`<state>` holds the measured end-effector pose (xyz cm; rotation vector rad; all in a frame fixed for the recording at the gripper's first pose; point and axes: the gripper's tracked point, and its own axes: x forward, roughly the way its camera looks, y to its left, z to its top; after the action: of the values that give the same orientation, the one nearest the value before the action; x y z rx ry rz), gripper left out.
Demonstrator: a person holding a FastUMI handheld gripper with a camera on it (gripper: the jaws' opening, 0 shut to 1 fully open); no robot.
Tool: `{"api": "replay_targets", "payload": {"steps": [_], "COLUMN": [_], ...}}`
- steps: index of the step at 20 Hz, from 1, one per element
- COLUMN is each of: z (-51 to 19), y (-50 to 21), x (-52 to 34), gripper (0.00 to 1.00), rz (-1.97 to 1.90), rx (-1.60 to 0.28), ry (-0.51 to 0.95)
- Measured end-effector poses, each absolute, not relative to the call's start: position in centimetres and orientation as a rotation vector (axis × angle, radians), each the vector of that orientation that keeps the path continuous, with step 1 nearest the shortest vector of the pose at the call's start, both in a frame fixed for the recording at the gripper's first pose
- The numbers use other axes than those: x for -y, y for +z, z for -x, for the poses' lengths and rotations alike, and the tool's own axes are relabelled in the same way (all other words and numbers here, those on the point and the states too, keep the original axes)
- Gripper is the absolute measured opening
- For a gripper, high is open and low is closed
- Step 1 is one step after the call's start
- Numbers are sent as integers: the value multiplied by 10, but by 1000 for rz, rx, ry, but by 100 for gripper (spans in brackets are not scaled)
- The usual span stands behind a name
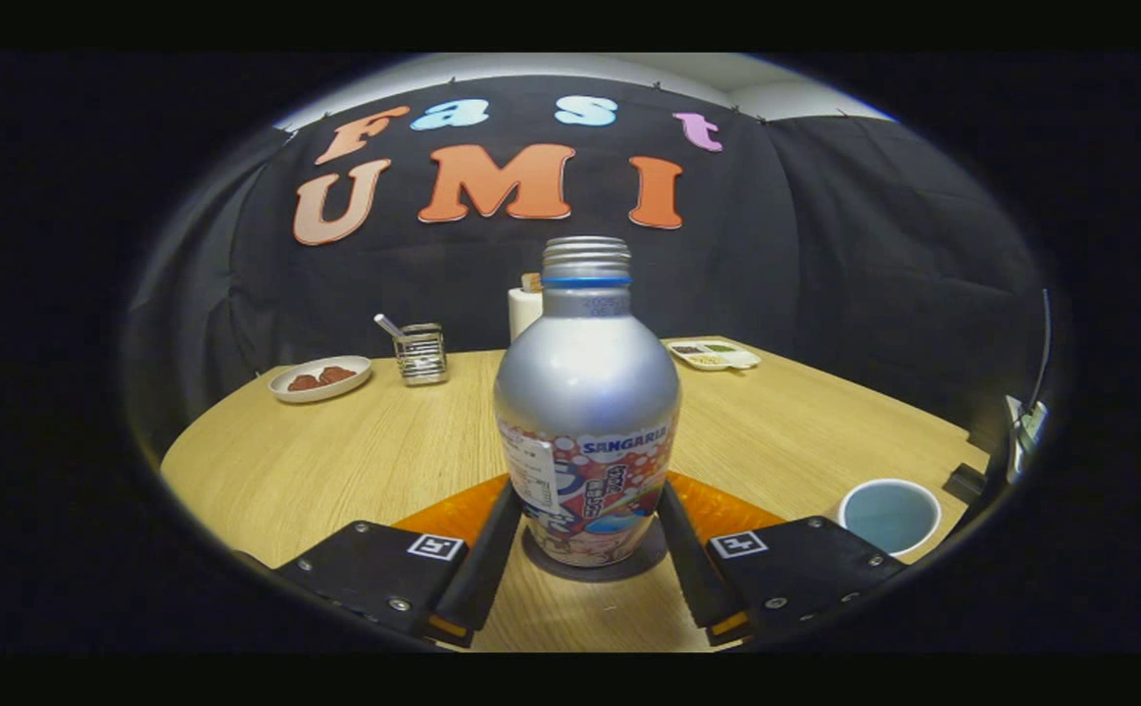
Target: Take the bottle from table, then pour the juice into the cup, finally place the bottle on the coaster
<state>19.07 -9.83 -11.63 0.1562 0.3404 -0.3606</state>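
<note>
A silver aluminium bottle (585, 392) with a colourful label and a bare threaded neck stands upright between my fingers. Its base rests on a dark round coaster (644, 564), which lies on the wooden table (335, 461) in front of an orange mat (727, 510). My gripper (588, 490) is shut on the bottle, the left finger (492, 549) and the right finger (685, 549) pressing on the label's two sides. A white cup (889, 515) with a pale blue inside stands on the table beside the right finger.
Beyond the bottle, at the table's far side, are a white plate with brown food (321, 378), a metal-framed glass holder with a spoon (421, 353), a white paper roll (523, 309) and a small divided dish (713, 354). The black cloth wall rises behind the table.
</note>
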Motion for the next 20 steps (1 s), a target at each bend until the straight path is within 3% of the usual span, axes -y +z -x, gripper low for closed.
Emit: {"api": "replay_targets", "payload": {"steps": [8, 13, 20], "z": [-185, -171, -117], "y": [-117, -95, -36], "x": [95, 83, 61], "gripper": [80, 98, 97], "rz": [-164, -171, -187], "rx": [-343, -291, -199], "ry": [-365, -328, -272]}}
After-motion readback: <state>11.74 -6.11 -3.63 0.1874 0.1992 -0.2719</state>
